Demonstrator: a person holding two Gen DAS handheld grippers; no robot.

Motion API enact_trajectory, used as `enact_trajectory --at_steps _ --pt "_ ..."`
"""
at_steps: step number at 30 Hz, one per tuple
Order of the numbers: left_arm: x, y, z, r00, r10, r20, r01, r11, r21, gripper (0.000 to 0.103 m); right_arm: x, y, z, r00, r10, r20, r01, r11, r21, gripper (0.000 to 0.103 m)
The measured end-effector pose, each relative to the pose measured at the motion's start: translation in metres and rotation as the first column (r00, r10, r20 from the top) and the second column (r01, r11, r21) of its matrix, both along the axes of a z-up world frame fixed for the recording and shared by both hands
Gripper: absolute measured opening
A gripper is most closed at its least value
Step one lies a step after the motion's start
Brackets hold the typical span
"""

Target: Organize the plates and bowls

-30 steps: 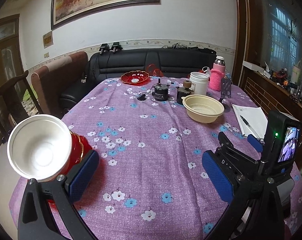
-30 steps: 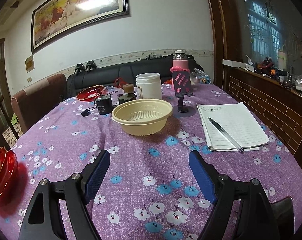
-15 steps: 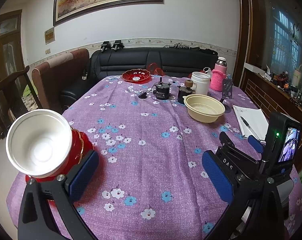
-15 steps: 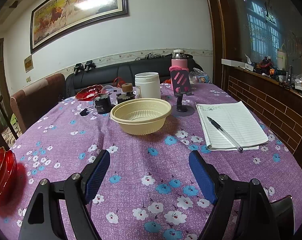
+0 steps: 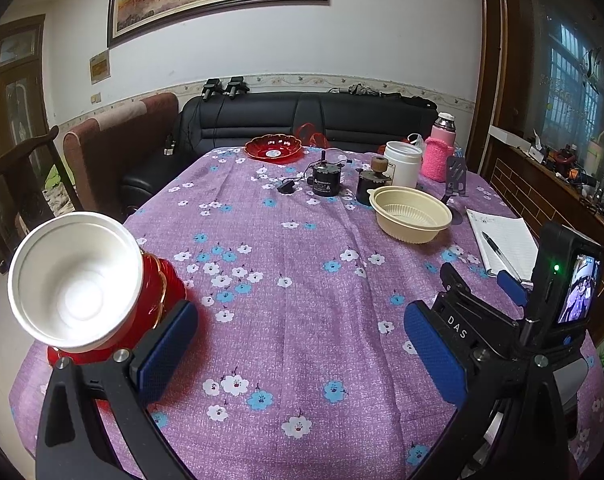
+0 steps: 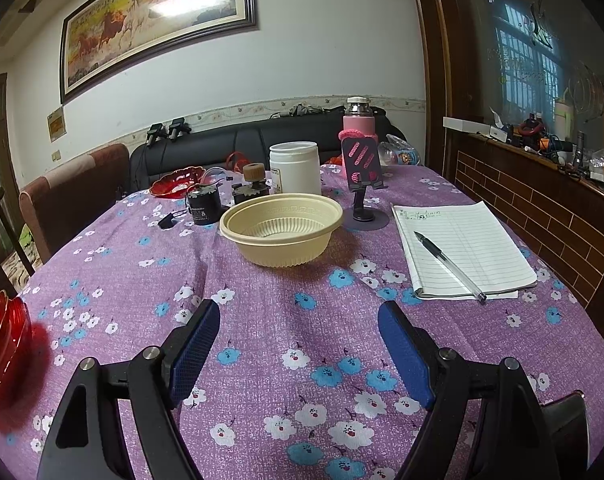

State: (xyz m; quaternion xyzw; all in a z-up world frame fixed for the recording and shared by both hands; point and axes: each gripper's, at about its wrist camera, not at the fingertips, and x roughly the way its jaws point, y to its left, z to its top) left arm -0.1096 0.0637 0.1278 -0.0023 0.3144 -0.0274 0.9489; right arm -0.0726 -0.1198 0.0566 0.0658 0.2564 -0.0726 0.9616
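Left hand-held gripper [image 5: 300,346] agape, empty; white bowl [image 5: 76,282] on red bowl [image 5: 164,284] beside it. Right hand-held gripper [image 6: 298,346] agape, empty, before beige bowl [image 6: 282,230] on table [image 6: 262,312]

The walls were white, with a patterned border strip [image 5: 382,80] at mid-height. A framed horse painting [image 6: 158,20] hung high, reflecting a ceiling light. A black leather sofa [image 5: 310,120] stood against the wall, a brown armchair [image 5: 114,148] beside it. A barred window [image 6: 530,44] stood at right above a brick-patterned ledge [image 6: 542,200].
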Motion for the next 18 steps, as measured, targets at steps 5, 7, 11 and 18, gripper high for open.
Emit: enact_trajectory --at_steps 5,7,11,18 --pt "0.0003 0.0002 0.0000 1.000 0.000 -0.002 0.000 1.000 -0.002 0.103 0.0000 0.0002 -0.0007 1.000 0.000 -0.002 0.000 1.000 0.000 0.085" --pt "0.0001 0.0004 0.0001 1.000 0.001 0.000 -0.001 1.000 0.000 0.103 0.0000 0.0000 -0.0008 1.000 0.000 -0.002 0.000 1.000 -0.001 0.085" --pt "0.0001 0.0006 -0.0009 1.000 0.001 -0.001 -0.001 1.000 0.000 0.103 0.0003 0.0003 -0.0010 1.000 0.000 -0.002 0.000 1.000 -0.001 0.085" --pt "-0.0002 0.0006 -0.0066 1.000 0.001 -0.008 -0.001 1.000 -0.004 0.103 0.0003 0.0006 -0.0012 1.000 0.000 -0.003 0.000 1.000 -0.002 0.085"
